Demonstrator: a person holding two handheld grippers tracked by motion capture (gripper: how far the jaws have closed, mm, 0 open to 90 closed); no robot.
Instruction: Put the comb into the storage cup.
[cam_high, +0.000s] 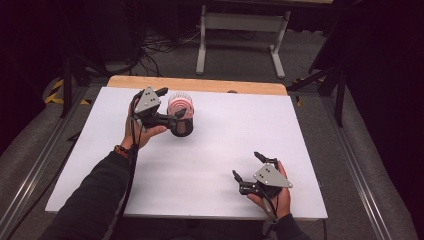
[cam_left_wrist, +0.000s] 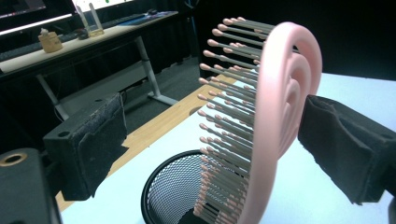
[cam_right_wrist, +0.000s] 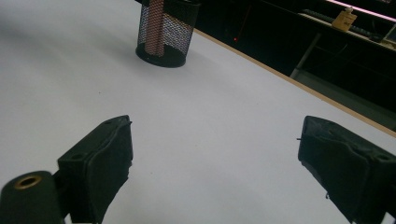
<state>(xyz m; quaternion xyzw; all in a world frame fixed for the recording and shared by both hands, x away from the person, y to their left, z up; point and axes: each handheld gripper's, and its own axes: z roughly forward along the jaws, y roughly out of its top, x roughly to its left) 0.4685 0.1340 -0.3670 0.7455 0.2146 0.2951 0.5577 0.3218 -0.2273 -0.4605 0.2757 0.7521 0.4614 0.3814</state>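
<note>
In the upper left of the high view, the left gripper sat with its jaws spread wide around a pink hairbrush, whose head rose from a black mesh cup on the white worktop. The left gripper view showed the brush standing between the two pads, its bristles pointing left, with one pad just beside its back and the other well apart; whether either pad touched could not be told. At lower right of the high view, the right gripper rested wide open and empty, well apart from the cup.
</note>
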